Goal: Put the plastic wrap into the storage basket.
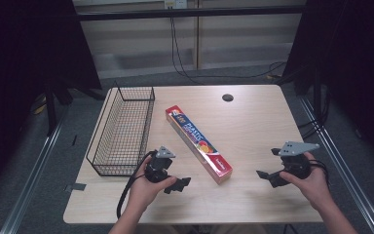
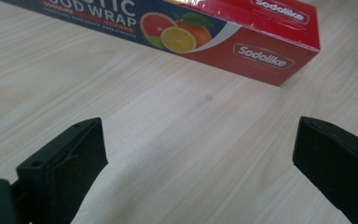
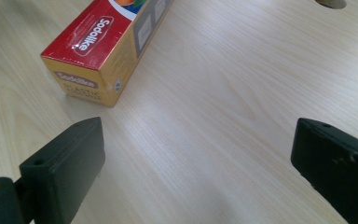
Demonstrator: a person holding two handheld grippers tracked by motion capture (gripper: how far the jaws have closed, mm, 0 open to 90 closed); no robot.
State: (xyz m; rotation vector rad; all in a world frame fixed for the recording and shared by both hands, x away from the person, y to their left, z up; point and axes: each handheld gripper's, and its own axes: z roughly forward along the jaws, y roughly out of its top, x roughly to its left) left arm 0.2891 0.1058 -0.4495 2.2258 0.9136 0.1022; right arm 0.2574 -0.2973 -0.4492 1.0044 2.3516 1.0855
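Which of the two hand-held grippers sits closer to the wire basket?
The left hand-held gripper: it lies just off the wire basket's near corner, while the right hand-held gripper sits beyond the food wrap box.

Left tongs (image 1: pixel 181 184): black body with a small grey three-cornered plate on top and a thick black cable looping from the rear. Right tongs (image 1: pixel 269 165): black body under a larger grey three-cornered plate pierced with small holes, black cable bunched at the back. Jaws, seen close in both gripper views: blocky matt black pads with small round holes near the edges. Both forearms are bare, without sleeves.
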